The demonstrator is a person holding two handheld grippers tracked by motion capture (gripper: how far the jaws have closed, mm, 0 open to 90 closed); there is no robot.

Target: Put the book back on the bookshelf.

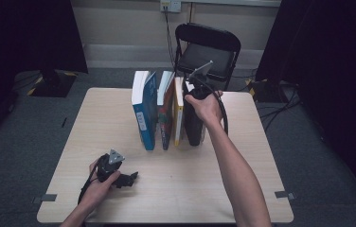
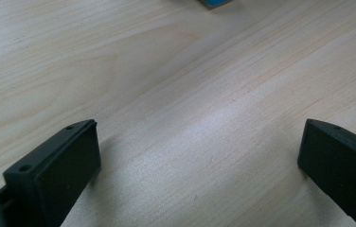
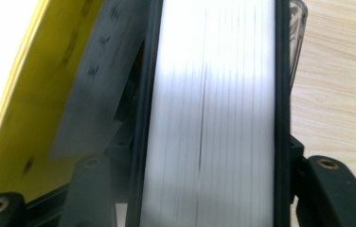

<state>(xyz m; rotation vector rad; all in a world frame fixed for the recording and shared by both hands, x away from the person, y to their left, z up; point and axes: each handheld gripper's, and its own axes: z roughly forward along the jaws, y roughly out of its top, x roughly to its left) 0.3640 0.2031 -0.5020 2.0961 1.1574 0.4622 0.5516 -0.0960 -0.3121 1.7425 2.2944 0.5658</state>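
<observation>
A row of books stands upright mid-table: a blue book [image 1: 143,113], a thinner red-spined book [image 1: 165,113], a yellow book [image 1: 178,113] and a black-covered book [image 1: 194,128] at the right end. My right gripper [image 1: 194,109] comes down from above over the black book. In the right gripper view the black book's white page edge [image 3: 214,94] runs between the jaws of the right gripper [image 3: 209,163], with a slim gap at each pad; the yellow book [image 3: 39,94] leans beside it. My left gripper [image 1: 129,179] rests on the table near the front left, open [image 2: 200,142] over bare wood.
The light wooden table [image 1: 95,123] has bare room left and right of the books and along its front. A black folding chair [image 1: 209,47] stands behind the far edge. A corner of the blue book [image 2: 214,3] shows in the left gripper view.
</observation>
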